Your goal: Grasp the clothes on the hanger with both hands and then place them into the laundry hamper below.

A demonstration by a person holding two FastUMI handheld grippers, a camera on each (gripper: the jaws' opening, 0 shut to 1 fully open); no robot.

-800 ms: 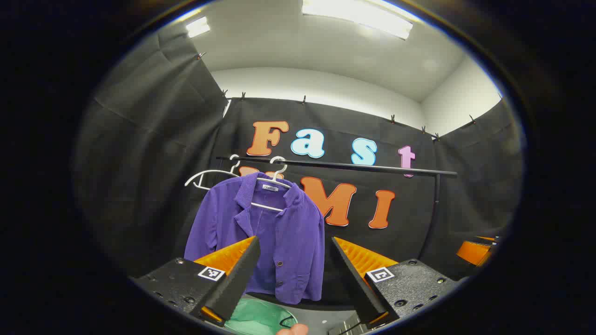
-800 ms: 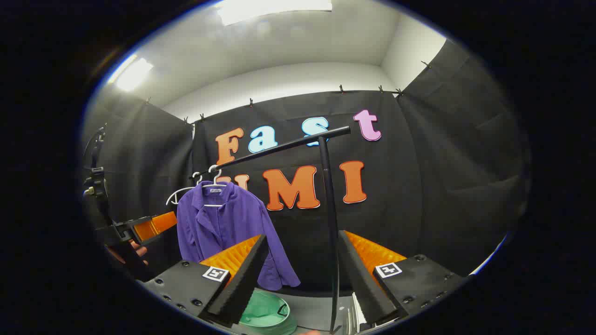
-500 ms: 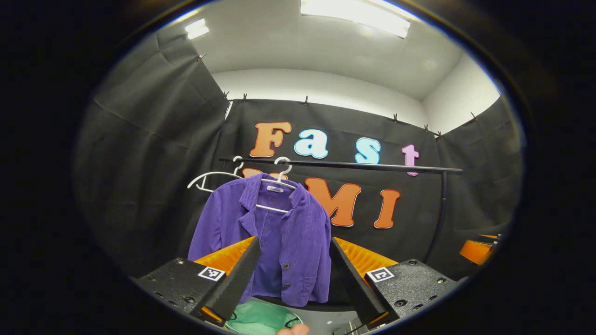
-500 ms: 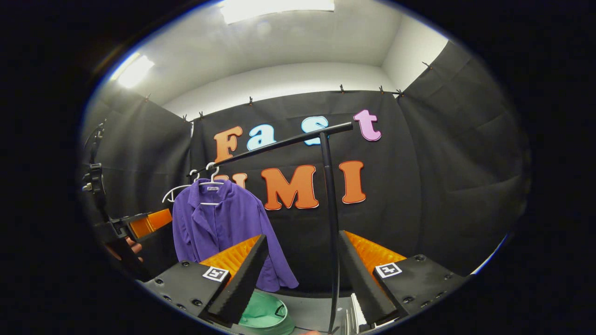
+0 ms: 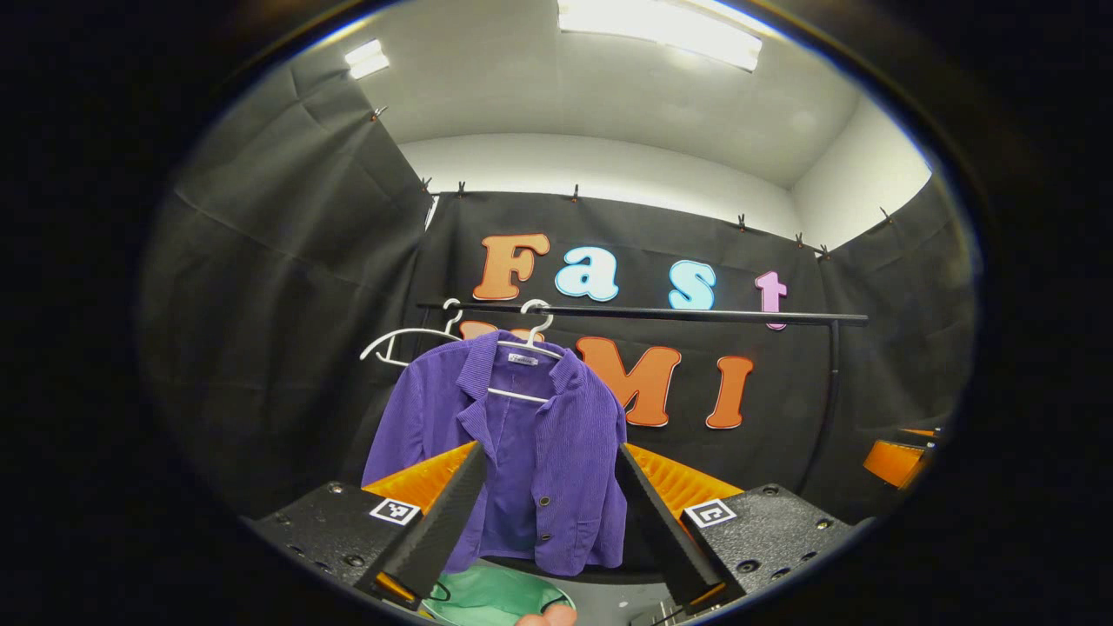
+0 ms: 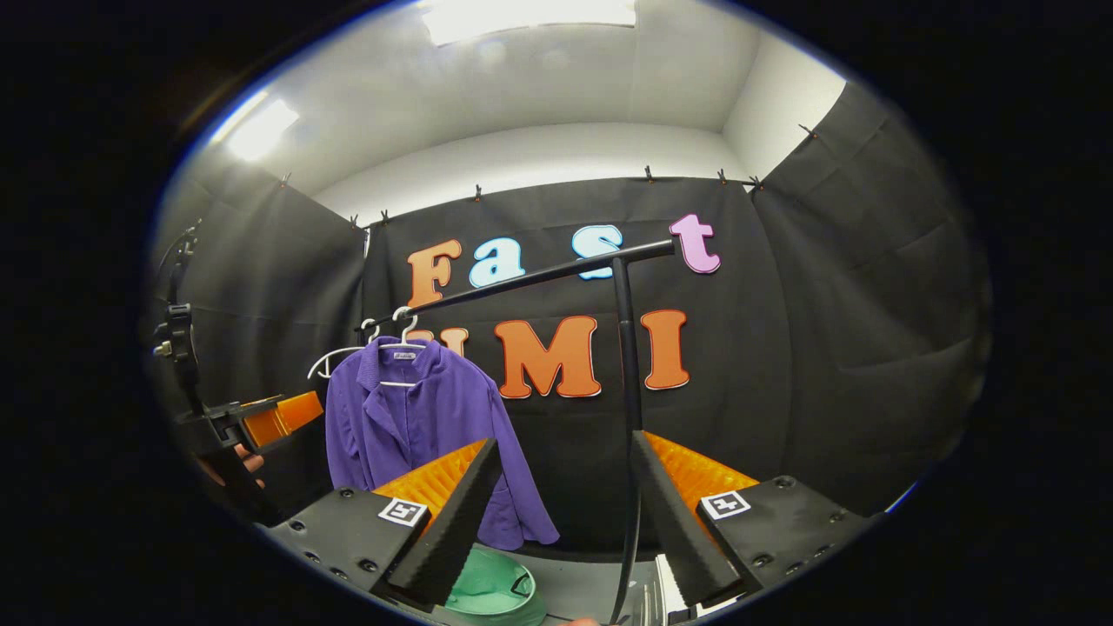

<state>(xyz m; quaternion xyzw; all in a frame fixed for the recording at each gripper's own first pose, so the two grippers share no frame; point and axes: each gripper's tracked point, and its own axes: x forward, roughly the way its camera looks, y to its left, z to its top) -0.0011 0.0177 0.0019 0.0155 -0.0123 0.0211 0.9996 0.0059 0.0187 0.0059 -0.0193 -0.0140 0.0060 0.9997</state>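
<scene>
1. Clearly, the step in hand is the approach. The purple jacket [image 5: 522,452] hangs on a white hanger [image 5: 530,335] at the left part of the black rail [image 5: 696,313], and the green laundry hamper [image 5: 496,600] stands on the floor right under it.
2. The left gripper [image 5: 543,513] is wide open and holds nothing; the jacket front shows between its two fingers but well beyond them. The right gripper [image 6: 556,513] is also wide open and empty, and it looks more at the rail's upright post [image 6: 628,417] than at the jacket [image 6: 417,435].
3. To do this well, I think each gripper should go to one shoulder of the jacket, near the collar, and close on a thick fold of cloth, not on the hanger wire.
4. The right gripper should turn toward the jacket and pass the post on its near side, so that it does not strike it.
5. An empty second hanger [image 5: 396,343] hangs just beside the first; better to stay off it.
6. Compared with 0.8 s ago, in the left gripper view the jacket has come from left of centre to sit between the fingers, and looks a little larger. In the right gripper view the change is small: the scene sits slightly lower. Both grippers were as wide open then as now.
</scene>
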